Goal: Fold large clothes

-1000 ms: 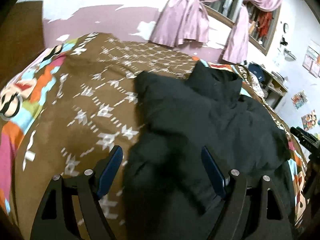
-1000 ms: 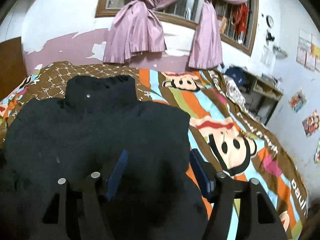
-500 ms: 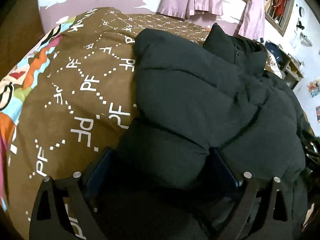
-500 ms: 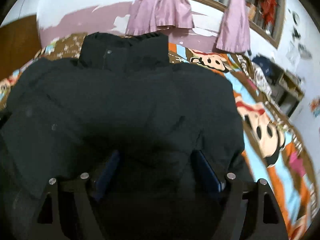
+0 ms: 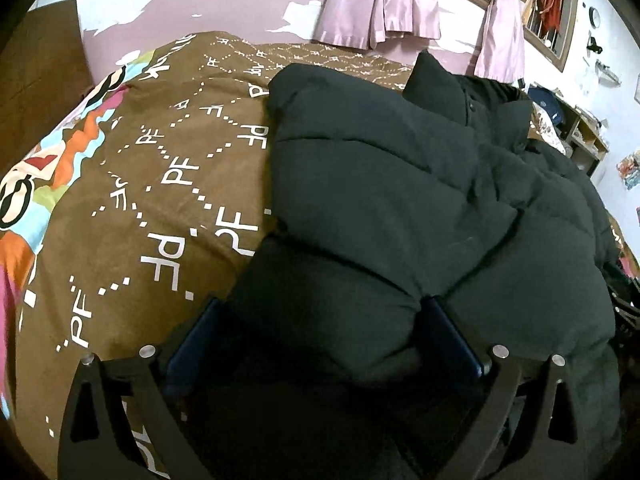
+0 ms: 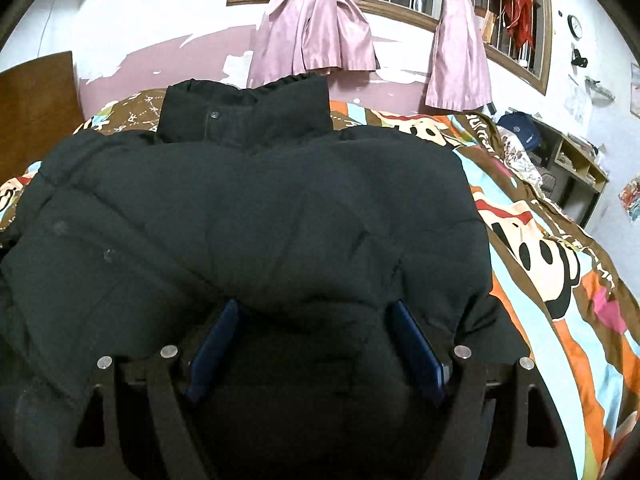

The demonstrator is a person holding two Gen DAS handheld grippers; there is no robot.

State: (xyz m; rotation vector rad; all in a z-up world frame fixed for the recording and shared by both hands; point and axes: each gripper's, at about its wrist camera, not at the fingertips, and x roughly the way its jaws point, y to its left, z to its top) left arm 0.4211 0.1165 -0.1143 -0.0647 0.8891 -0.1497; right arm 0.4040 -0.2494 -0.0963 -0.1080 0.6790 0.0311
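Note:
A large black puffer jacket (image 5: 400, 200) lies on a bed, its collar toward the far wall; it also fills the right wrist view (image 6: 256, 216). My left gripper (image 5: 320, 312) is wide open, with a thick fold of the jacket's left edge bulging between its blue pads (image 5: 452, 336). My right gripper (image 6: 316, 316) is also wide open, with the jacket's near right part pushed between its blue pads (image 6: 416, 344). Neither pair of fingers squeezes the fabric.
The bed carries a brown patterned blanket (image 5: 160, 184) on the left and a colourful cartoon blanket (image 6: 560, 264) on the right. Pink curtains (image 6: 316, 32) hang at a window on the far wall. A shelf with clutter (image 6: 568, 152) stands at the right.
Both grippers have moved forward and down onto the jacket, so its padding now bulges between the open fingers. The jacket fills more of both views than before.

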